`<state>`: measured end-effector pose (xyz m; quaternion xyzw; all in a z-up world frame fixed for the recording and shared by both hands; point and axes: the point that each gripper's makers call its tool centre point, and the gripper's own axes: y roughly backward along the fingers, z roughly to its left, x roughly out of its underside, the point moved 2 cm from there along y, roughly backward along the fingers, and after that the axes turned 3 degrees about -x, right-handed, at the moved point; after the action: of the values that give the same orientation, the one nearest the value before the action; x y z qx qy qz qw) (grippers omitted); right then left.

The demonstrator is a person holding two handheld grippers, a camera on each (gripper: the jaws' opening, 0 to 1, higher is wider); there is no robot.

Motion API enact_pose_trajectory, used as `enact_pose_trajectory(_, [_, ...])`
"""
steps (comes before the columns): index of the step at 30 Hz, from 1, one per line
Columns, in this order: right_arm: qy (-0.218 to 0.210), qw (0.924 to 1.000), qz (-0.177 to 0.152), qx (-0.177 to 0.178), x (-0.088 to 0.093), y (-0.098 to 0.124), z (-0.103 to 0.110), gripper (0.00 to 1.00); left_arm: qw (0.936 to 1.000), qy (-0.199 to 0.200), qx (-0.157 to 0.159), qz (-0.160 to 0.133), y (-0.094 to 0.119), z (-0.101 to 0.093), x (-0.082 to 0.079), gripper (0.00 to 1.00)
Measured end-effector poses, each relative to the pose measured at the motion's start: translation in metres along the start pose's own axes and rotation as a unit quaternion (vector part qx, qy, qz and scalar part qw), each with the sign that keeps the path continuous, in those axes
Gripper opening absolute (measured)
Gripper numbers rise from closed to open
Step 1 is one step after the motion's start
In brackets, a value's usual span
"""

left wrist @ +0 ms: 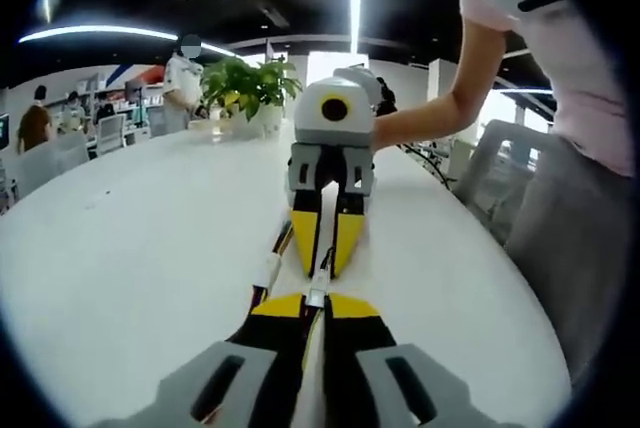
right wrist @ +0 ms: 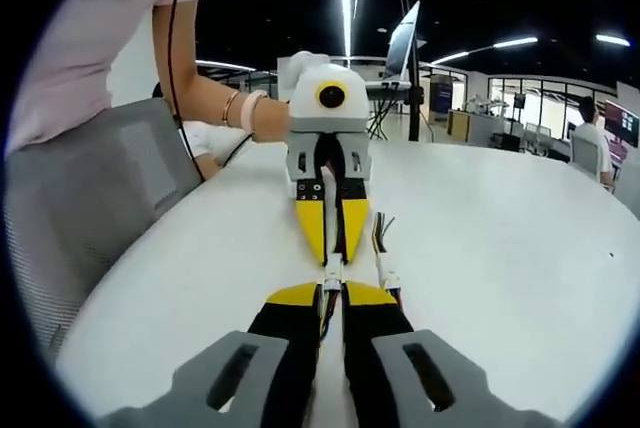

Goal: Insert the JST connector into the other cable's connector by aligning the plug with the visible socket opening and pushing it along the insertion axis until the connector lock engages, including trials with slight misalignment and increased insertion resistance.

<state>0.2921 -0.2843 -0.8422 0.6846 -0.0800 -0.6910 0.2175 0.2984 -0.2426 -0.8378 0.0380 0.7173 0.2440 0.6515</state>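
My two grippers meet tip to tip low over the white table [left wrist: 130,248]. In the left gripper view, my left gripper [left wrist: 316,300] is shut on a small white connector [left wrist: 318,293], and the right gripper [left wrist: 325,266] points straight at it, its yellow tips touching that piece. In the right gripper view, my right gripper [right wrist: 333,293] is shut on a white connector [right wrist: 332,278] that meets the left gripper [right wrist: 333,258]. Whether the two connectors are joined is hidden by the jaws. A stretch of red, yellow and black wires [left wrist: 268,273] [right wrist: 385,263] lies beside the tips.
A person in a pink top [left wrist: 590,78] stands at the table edge, holding both grippers. A grey mesh chair [right wrist: 90,208] [left wrist: 500,178] is against that edge. A potted plant [left wrist: 250,88] stands at the table's far end. People sit and stand at desks further off.
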Motion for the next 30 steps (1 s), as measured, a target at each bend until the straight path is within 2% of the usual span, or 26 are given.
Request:
enact_pose_trajectory(5, [-0.016,0.9998,-0.005,0.007,0.000,0.001,0.001,0.09,0.9999,0.011,-0.009,0.003,0.001,0.001,0.000,0.01])
enact_pose_trajectory(8, [-0.023,0.9997,0.000,0.010,0.000,0.001,0.001,0.10,0.9994,0.022,-0.026,0.010,0.003,0.006,0.000,0.05])
enact_pose_trajectory(9, [-0.027,0.9996,0.000,0.009,0.000,0.001,0.002,0.11,0.9980,0.052,-0.034,0.016,0.006,0.007,0.001,0.11])
enact_pose_trajectory(10, [-0.028,0.9996,-0.001,0.008,0.000,0.001,0.003,0.12,0.9973,0.065,-0.029,0.018,0.007,0.006,0.000,0.14])
enact_pose_trajectory(13, [-0.040,0.9990,-0.003,0.021,0.000,0.003,0.003,0.13,0.9985,0.042,-0.028,0.022,0.014,0.004,-0.003,0.14])
enact_pose_trajectory(15, [-0.044,0.9985,-0.003,0.031,0.000,0.005,0.004,0.13,0.9984,0.043,-0.028,0.023,0.018,0.001,-0.006,0.14])
enact_pose_trajectory(18, [-0.064,0.9964,-0.024,0.050,-0.007,0.013,0.007,0.13,0.9973,0.056,-0.045,0.016,0.025,0.001,-0.012,0.17])
enact_pose_trajectory(20, [-0.085,0.9930,-0.029,0.076,-0.010,0.019,0.005,0.19,0.9953,0.073,-0.064,-0.004,0.029,0.003,-0.020,0.23])
enact_pose_trajectory(22, [-0.086,0.9919,-0.028,0.089,-0.012,0.025,0.008,0.28,0.9932,0.091,-0.069,-0.020,0.033,0.002,-0.026,0.28])
enact_pose_trajectory(26, [-0.091,0.9898,-0.024,0.107,-0.017,0.033,0.014,0.35,0.9935,0.065,-0.091,-0.023,0.039,0.003,-0.030,0.42])
enact_pose_trajectory(29, [-0.094,0.9882,-0.020,0.120,-0.022,0.037,0.017,0.40,0.9926,0.071,-0.097,-0.021,0.044,-0.004,-0.036,0.49])
enact_pose_trajectory(30, [-0.097,0.9870,-0.019,0.127,-0.022,0.038,0.017,0.45,0.9923,0.074,-0.097,-0.021,0.044,-0.005,-0.036,0.50])
